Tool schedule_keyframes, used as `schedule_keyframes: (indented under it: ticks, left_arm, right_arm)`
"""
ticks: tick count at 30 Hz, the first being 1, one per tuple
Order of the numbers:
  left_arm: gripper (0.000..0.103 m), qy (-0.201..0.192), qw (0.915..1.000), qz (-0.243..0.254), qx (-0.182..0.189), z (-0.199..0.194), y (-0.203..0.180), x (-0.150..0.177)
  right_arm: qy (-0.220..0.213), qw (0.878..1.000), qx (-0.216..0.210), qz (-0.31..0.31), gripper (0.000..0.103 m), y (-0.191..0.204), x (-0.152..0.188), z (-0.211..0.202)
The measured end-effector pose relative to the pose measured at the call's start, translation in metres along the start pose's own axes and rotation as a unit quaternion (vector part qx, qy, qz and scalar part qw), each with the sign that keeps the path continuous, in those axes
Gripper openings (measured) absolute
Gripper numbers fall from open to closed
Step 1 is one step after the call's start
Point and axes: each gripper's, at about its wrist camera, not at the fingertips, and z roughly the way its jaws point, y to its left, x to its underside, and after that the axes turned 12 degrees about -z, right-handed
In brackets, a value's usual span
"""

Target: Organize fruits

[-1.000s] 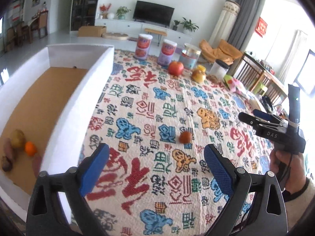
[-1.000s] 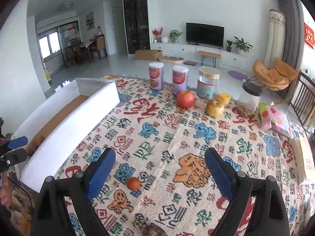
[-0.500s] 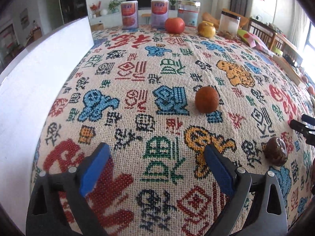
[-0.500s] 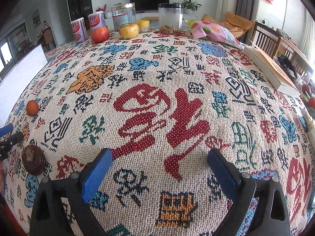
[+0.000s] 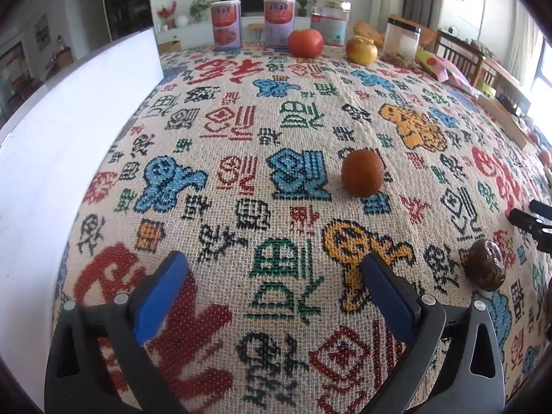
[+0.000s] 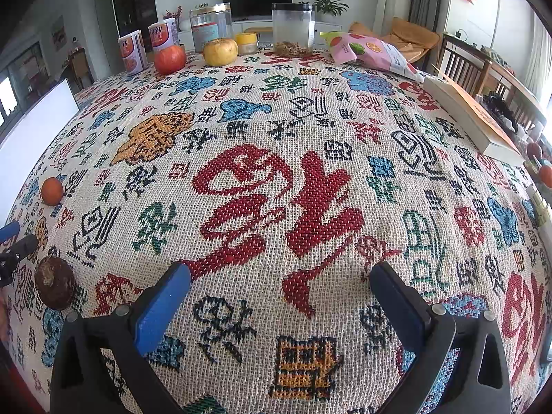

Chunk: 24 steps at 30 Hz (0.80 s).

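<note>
My left gripper (image 5: pixel 273 258) hovers low over the patterned tablecloth (image 5: pixel 241 131), open, with nothing between its blue pads. A small orange fruit (image 5: pixel 362 172) lies ahead and slightly right of it. A dark brown fruit (image 5: pixel 486 269) lies to its right, near the other gripper's black tip (image 5: pixel 531 214). My right gripper (image 6: pixel 280 268) also points down at bare cloth, its jaws opening and empty. In its view the orange fruit (image 6: pixel 51 190) and brown fruit (image 6: pixel 54 287) lie far left. A red apple (image 5: pixel 305 43) and a yellow apple (image 5: pixel 361 50) sit at the far edge.
A tall white box wall (image 5: pixel 69 138) runs along the left. At the table's back stand two printed cans (image 5: pixel 226 24), a tin (image 5: pixel 329 22) and a clear jar (image 6: pixel 293 27). A pink snack bag (image 6: pixel 372 51) and a flat book (image 6: pixel 472 120) lie at the right.
Both grippers came down close to the cloth and tilted forward, then held still. The right view swung away from the white box, and its jaws stand a little wider.
</note>
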Motion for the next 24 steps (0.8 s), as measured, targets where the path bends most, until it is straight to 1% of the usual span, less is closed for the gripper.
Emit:
schedule_keyframes:
  ticks: [9, 19, 20, 23, 24]
  left_arm:
    - [0.103, -0.001, 1.0, -0.001, -0.006, 0.001, 0.0, 0.0]
    - [0.101, 0.002, 1.0, -0.002, -0.004, 0.002, 0.0, -0.001]
    - [0.1, 0.006, 1.0, -0.002, 0.003, 0.002, -0.001, -0.003]
    - [0.1, 0.01, 0.9988, -0.014, 0.046, -0.001, -0.003, -0.011]
    - [0.1, 0.01, 0.9983, -0.017, 0.055, -0.001, -0.005, -0.014]
  right_arm:
    - [0.0, 1.0, 0.0, 0.0, 0.103, 0.0, 0.0, 0.0]
    - [0.0, 1.0, 0.0, 0.0, 0.103, 0.0, -0.001, 0.0]
    - [0.0, 1.0, 0.0, 0.0, 0.103, 0.0, -0.001, 0.0]
    - [0.0, 1.0, 0.0, 0.001, 0.103, 0.0, -0.001, 0.0]
    - [0.0, 1.0, 0.0, 0.001, 0.103, 0.0, -0.001, 0.0]
